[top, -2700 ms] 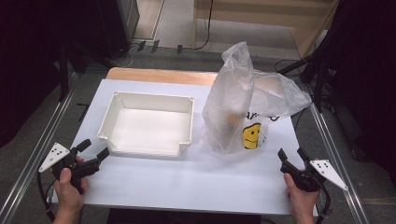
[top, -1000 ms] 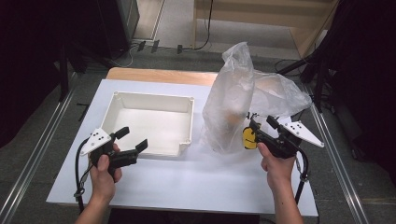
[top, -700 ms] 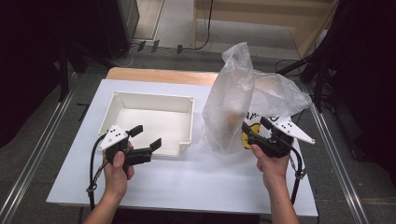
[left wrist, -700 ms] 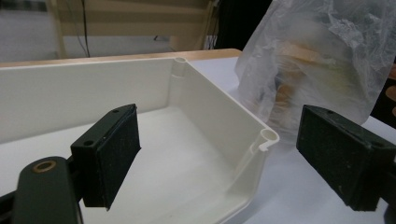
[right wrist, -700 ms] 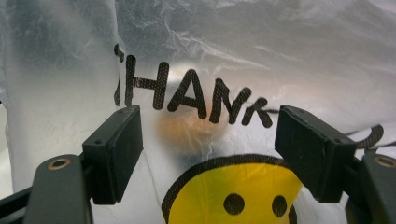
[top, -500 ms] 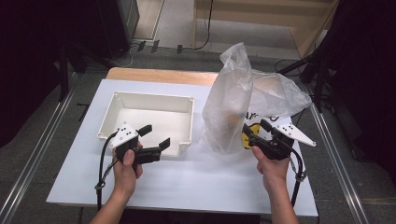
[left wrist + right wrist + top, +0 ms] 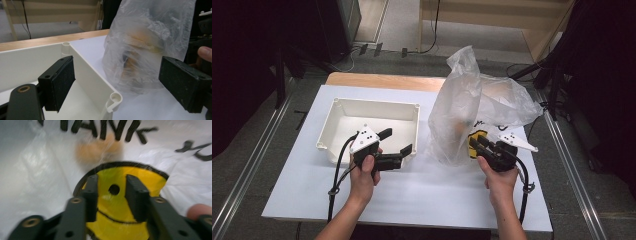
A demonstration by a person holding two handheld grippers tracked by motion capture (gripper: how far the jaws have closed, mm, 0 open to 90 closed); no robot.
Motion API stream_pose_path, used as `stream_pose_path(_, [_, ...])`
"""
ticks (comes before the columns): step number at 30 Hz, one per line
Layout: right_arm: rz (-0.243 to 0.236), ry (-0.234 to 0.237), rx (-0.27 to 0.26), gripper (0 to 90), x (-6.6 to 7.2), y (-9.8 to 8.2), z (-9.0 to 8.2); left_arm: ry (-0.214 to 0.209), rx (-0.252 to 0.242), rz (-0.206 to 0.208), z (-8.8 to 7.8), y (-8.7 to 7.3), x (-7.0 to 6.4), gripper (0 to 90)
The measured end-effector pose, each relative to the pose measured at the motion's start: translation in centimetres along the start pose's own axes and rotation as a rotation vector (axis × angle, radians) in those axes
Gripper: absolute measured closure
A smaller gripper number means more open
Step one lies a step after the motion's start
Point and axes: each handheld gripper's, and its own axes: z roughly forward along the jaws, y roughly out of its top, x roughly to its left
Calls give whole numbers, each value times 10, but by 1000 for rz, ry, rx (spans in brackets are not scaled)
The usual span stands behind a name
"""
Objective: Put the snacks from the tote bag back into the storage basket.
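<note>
A crumpled clear plastic bag [image 7: 462, 110] stands upright at the right of the table, with a yellow smiley print [image 7: 472, 143] low on its right side. Orange lumps [image 7: 130, 65] show dimly through the bag [image 7: 147, 45]. My right gripper [image 7: 475, 142] points at the smiley [image 7: 117, 220]. In the right gripper view its jaws [image 7: 111, 192] stand a narrow gap apart against the bag [image 7: 37, 170]. My left gripper [image 7: 398, 141] hovers open over the front right corner of the empty white tray [image 7: 377, 104]. In the left gripper view the wide jaws [image 7: 122, 82] frame the tray's corner [image 7: 113, 98] and the bag.
The white table [image 7: 412, 200] has bare room in front of the tray and bag. A wooden board [image 7: 384, 80] lies along its far edge. Metal rails [image 7: 247, 175] run down both sides. Each gripper trails a black cable toward the front edge.
Both hands came in from the table's front corners. The left gripper moved right to the tray's front right corner. The right gripper rose to the bag's smiley and its jaws narrowed.
</note>
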Motion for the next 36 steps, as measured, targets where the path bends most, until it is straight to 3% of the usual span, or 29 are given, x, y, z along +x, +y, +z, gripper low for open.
stream_pose_path(1, [0, 0, 0, 702, 0, 0, 0, 0, 0, 0, 0, 0, 0, 137])
stream_pose_path(4, [-32, 30, 37, 844, 4, -3, 5, -9, 10, 16, 7, 2, -7, 137])
stream_pose_path(8, [-49, 45, 48, 900, 8, -5, 7, -25, 14, 26, 14, 6, -17, 138])
stream_pose_path(15, [-64, 73, 51, 900, 11, -7, 8, -55, 19, 59, 25, 15, -32, 138])
stream_pose_path(18, [-77, 86, 56, 900, 15, -8, 10, -58, -2, 63, 31, 20, -38, 137])
stream_pose_path(29, [-118, 132, 59, 900, 21, -10, 11, -27, -21, 60, 43, 24, -47, 159])
stream_pose_path(31, [-140, 145, 64, 900, 23, -10, 11, -19, -35, 49, 45, 26, -48, 198])
stream_pose_path(33, [-171, 161, 67, 896, 26, -10, 11, -8, -48, 44, 46, 27, -48, 378])
stream_pose_path(35, [-190, 164, 68, 882, 27, -10, 10, 6, -36, 47, 47, 28, -47, 683])
stream_pose_path(36, [-193, 164, 65, 871, 27, -10, 9, -8, -18, 37, 49, 28, -45, 786])
